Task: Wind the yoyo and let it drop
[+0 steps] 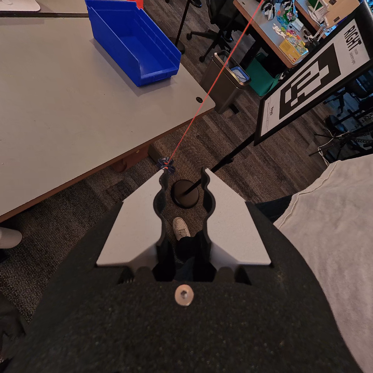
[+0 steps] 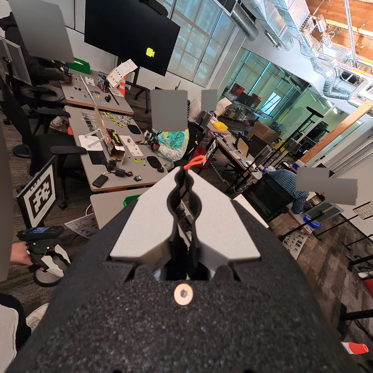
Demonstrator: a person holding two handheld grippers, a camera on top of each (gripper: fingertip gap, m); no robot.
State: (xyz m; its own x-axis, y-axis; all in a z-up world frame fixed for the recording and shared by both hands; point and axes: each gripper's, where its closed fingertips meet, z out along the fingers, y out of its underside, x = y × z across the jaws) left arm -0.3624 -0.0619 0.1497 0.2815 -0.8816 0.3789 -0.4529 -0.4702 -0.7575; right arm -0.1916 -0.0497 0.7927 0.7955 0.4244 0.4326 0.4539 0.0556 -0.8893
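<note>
Two grippers are at work, one in each of our hands. Our left gripper, grey and black, has its fingers spread apart with floor showing between them. A small dark blue yoyo sits right at the tip of one finger. We cannot tell if it touches that tip. It is small and blurry, so its shape is hard to make out. A thin orange string runs tight from the yoyo up and away, and the top edge cuts it off.

Our right gripper is pinched closed on the orange string loop, which pokes out past the tips.

A big blue plastic bin sits on the grey table. A black and white sign on a stand has writing and a blocky pattern. Grey patches cover some people.
</note>
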